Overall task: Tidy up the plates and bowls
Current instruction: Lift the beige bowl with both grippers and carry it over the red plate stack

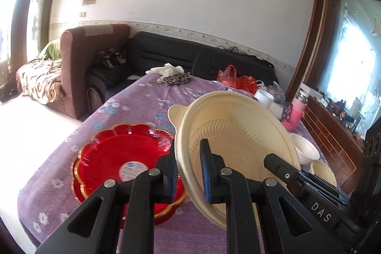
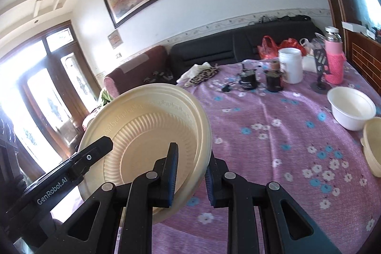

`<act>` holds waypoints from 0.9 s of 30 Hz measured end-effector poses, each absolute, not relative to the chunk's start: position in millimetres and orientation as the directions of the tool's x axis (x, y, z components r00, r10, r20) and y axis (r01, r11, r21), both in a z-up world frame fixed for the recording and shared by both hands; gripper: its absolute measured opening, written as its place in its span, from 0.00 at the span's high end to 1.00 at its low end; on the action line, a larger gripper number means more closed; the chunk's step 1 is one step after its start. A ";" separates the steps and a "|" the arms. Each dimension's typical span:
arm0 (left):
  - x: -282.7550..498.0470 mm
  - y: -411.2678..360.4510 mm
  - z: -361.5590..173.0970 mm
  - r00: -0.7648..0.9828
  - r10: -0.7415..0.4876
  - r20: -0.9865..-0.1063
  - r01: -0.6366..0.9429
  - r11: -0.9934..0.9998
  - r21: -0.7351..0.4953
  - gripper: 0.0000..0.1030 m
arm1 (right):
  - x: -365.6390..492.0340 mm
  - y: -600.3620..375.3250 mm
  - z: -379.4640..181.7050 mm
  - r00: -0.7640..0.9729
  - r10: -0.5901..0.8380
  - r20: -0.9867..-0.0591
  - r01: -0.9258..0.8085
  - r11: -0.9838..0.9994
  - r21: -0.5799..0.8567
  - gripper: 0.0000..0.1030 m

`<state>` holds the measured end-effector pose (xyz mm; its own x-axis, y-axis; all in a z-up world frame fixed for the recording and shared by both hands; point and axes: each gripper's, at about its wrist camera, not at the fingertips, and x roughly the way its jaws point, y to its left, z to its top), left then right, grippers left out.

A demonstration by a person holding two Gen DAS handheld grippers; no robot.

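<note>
A cream ribbed plate [image 1: 238,132] is held tilted above the purple flowered tablecloth [image 1: 147,97] by both grippers. My left gripper [image 1: 188,173] is shut on its left rim. My right gripper [image 2: 190,173] is shut on its right rim [image 2: 152,135], and its finger shows in the left wrist view [image 1: 283,168]. A red scalloped plate with a gold edge [image 1: 123,166] lies on the table under the left gripper. A white bowl [image 2: 351,108] and cream bowls [image 2: 373,146] stand at the right edge.
At the far end of the table stand a white jar [image 2: 290,64], dark cups [image 2: 273,80], a pink bottle [image 2: 334,58], red bags [image 2: 270,47] and a leopard cloth [image 2: 204,75]. Sofas [image 1: 166,54] stand behind the table. A wooden cabinet [image 1: 333,139] is at the right.
</note>
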<state>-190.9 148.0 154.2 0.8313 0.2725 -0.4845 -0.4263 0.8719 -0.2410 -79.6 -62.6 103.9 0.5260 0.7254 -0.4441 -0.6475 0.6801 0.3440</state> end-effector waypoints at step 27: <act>-233.2 234.4 136.0 0.743 0.415 -0.525 -0.607 0.748 -0.268 0.84 | -100.2 54.6 103.4 0.429 0.749 -0.505 -0.761 0.601 0.245 0.77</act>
<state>-233.2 234.4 136.0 0.7431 0.4150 -0.5250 -0.6071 0.7481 -0.2678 -100.2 54.6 103.4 0.4294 0.7486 -0.5051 -0.7606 0.6014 0.2447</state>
